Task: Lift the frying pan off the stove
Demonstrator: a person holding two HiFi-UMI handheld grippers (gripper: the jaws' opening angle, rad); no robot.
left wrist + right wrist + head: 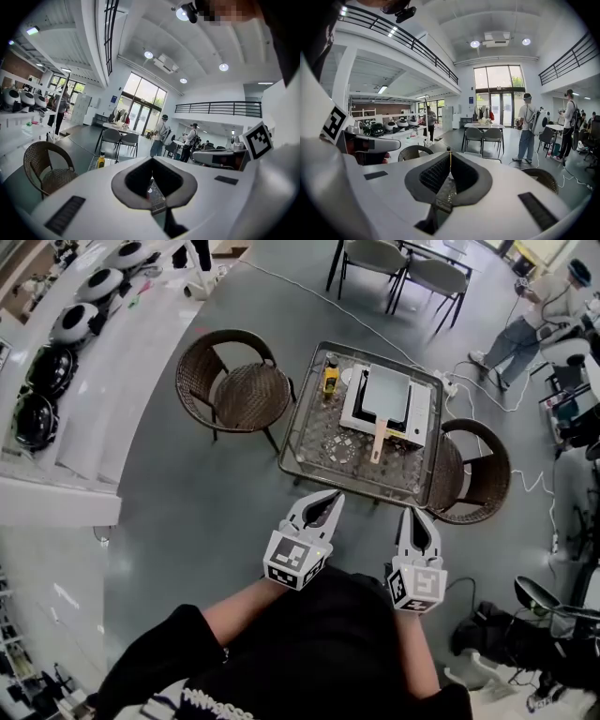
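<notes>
A grey square frying pan [387, 395] with a pale wooden handle [378, 442] sits on a white stove [352, 411] on the glass table [309, 442]. The handle points toward me. My left gripper [335, 495] hangs shut and empty just short of the table's near edge, left of the handle. My right gripper [416, 512] is shut and empty too, at the near edge, right of the handle. In both gripper views the closed jaws hide the pan; the left gripper [152, 159] and the right gripper [450, 151] each show their tips meeting.
A yellow bottle [330, 379] stands on the table left of the stove, and shows as the bottle [101, 161] in the left gripper view. Wicker chairs stand left [234, 390] and right [478, 470] of the table. Cables [506, 395] trail on the floor; people stand farther off.
</notes>
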